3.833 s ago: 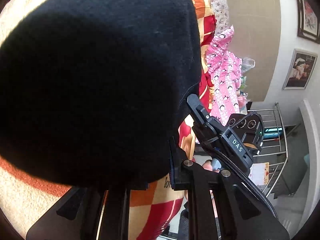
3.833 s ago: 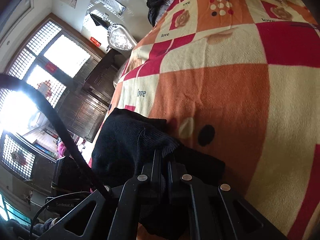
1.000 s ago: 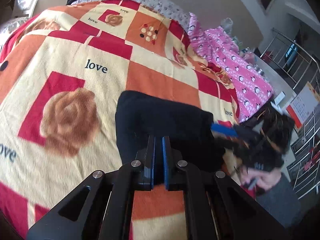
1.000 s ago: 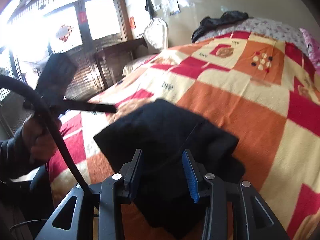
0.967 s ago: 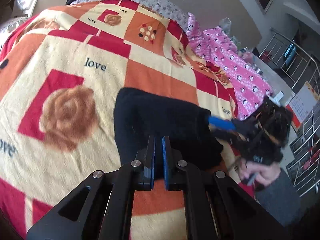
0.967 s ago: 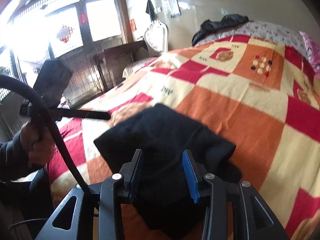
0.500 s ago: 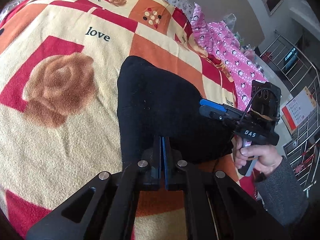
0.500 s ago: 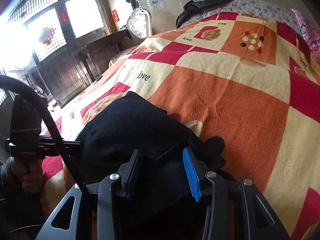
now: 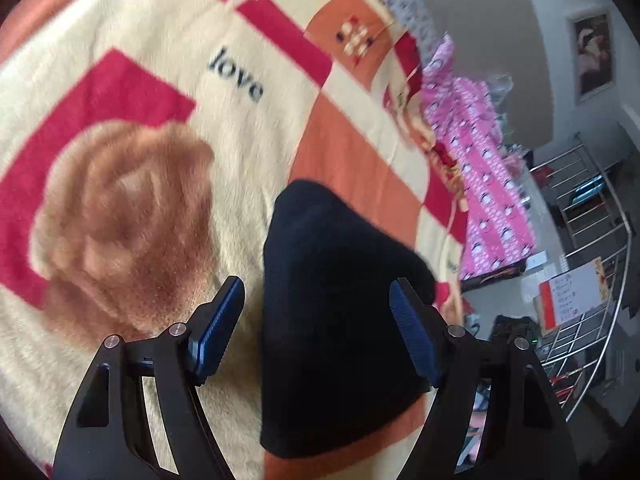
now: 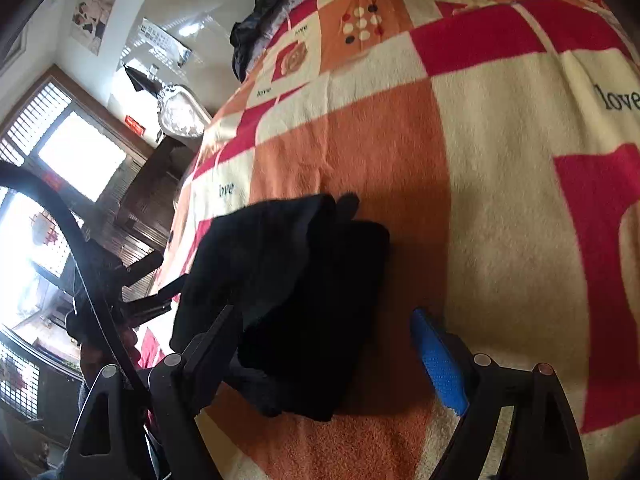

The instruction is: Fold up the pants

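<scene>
The black pants lie folded into a compact bundle on the checked blanket. My left gripper is open wide, its jaws on either side of the bundle's near end, holding nothing. In the right wrist view the same pants lie in thick layers on the blanket. My right gripper is open just above the bundle's near edge, empty. The left gripper also shows in the right wrist view, at the bundle's far left side.
A pink patterned garment lies along the bed's far right edge. A metal rack stands beyond it. A dark garment lies at the bed's head. A window and dark wooden furniture stand left of the bed.
Both grippers have opened: the left was shut half a second ago and is now wide open. The right opened wider. The pants have been let go and lie on the blanket.
</scene>
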Demonstrator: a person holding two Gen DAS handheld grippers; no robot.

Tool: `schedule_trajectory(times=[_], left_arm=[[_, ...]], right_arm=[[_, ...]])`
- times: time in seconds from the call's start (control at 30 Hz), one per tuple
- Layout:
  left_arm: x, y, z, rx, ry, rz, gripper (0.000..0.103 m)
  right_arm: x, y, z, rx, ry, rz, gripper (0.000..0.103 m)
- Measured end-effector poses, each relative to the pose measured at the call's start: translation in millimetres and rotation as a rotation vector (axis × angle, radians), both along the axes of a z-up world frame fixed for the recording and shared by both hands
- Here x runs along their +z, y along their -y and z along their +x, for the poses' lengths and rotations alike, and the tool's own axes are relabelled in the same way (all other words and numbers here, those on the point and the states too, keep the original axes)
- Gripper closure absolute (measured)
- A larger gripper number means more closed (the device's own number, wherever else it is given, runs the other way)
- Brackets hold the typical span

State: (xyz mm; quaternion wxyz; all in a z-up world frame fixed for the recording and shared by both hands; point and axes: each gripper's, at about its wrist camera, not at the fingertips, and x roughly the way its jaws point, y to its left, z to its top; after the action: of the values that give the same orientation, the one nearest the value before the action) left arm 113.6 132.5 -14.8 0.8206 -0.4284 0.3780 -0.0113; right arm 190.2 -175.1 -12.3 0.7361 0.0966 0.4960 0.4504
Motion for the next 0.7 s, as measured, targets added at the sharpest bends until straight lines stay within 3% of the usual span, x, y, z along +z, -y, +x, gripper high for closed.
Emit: schedule_trajectory(times=[0.1, 0.2, 0.23, 0.27, 0.37, 0.43, 0.5, 0.57, 0.7], left_arm=[[-5, 7, 3, -0.021, 0.051, 0.012, 0.028], [-4, 8, 4, -0.035, 0.065, 0.008, 0.029], [-4, 8, 4, -0.041, 0.064, 0.015, 0.04], [-4, 9, 6, -0.048, 0.046, 0.034, 0.062], [0, 13, 5, -0.025, 0.039, 0.087, 0.079], [15, 27, 8, -0.032, 0.04, 0.2, 0.082], [24, 37, 13, -0.033, 0.049, 0.258, 0.082], [30, 44, 24, -0.054, 0.061, 0.263, 0.082], [19, 52, 48, -0.09, 0.033, 0.259, 0.082]], right_arm=[[-2, -2, -2, -0.012, 0.013, 0.039, 0.018], [-2, -17, -8, 0.074, 0.05, 0.034, 0.018], [-1, -20, -11, 0.087, 0.084, 0.007, 0.02], [0, -23, -12, 0.092, 0.102, -0.011, 0.034], [-2, -15, -5, 0.064, 0.08, 0.025, 0.057], [7, -16, -12, 0.072, 0.161, -0.005, 0.064], [17, -20, -17, 0.072, 0.222, -0.048, 0.068], [28, -17, -13, 0.049, 0.255, -0.072, 0.069], [28, -5, 14, 0.036, 0.199, -0.087, 0.068]])
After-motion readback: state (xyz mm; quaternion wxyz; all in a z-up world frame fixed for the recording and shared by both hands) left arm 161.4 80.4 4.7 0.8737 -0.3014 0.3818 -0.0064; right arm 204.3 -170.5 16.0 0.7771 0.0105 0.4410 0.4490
